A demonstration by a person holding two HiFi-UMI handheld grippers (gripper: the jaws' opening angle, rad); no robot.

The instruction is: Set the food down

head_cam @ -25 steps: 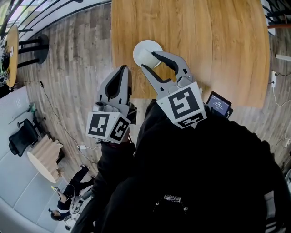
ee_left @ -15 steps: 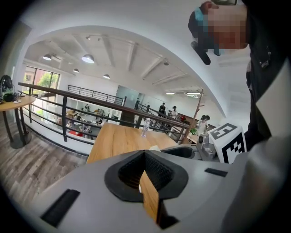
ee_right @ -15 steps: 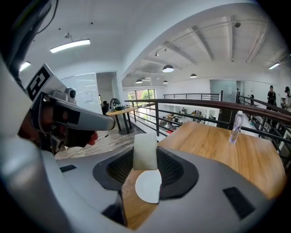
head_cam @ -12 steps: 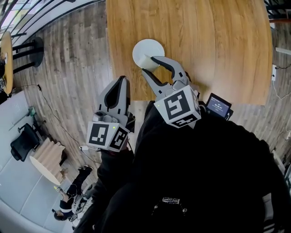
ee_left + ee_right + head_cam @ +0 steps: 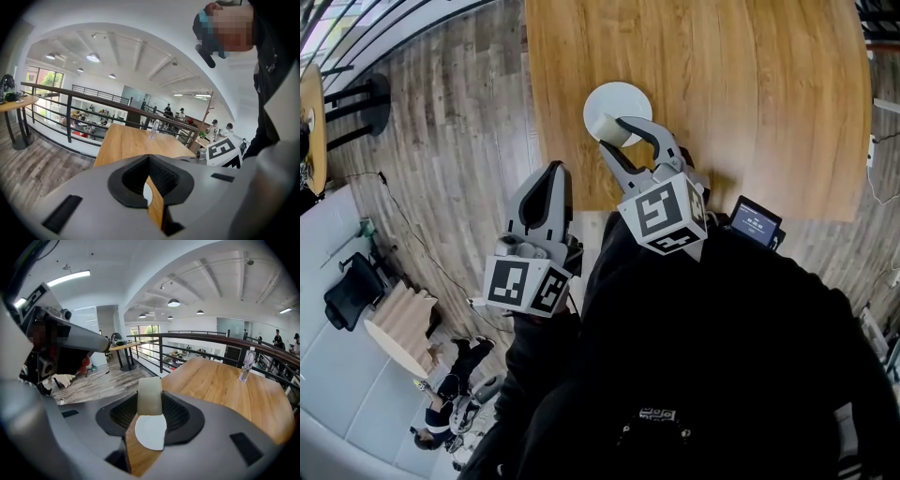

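The right gripper [image 5: 615,133] is clamped on the food [image 5: 150,397], a pale, cream-coloured slab that stands upright between the two dark pads. It hangs over the near part of a round white plate [image 5: 623,97]. In the right gripper view the slab's lower edge meets the plate's outline, but whether it touches the plate cannot be told. The plate sits on the wooden surface [image 5: 750,94], near its left front corner as the head view shows it.

The left gripper [image 5: 551,173] is lower in the head view, beside the right one and off the surface's front edge, over the grey plank floor [image 5: 441,141]. Its jaws are closed together with nothing between them; through the oval gap behind the tips, the left gripper view shows only a strip of the wooden surface and a sliver of the plate.

A clear bottle [image 5: 244,365] stands at the far end of the surface, well apart from the plate, just before a dark railing [image 5: 197,341]. A small device with a lit screen [image 5: 755,220] shows at the surface's front edge, to the right of the right gripper. The person wears black sleeves.
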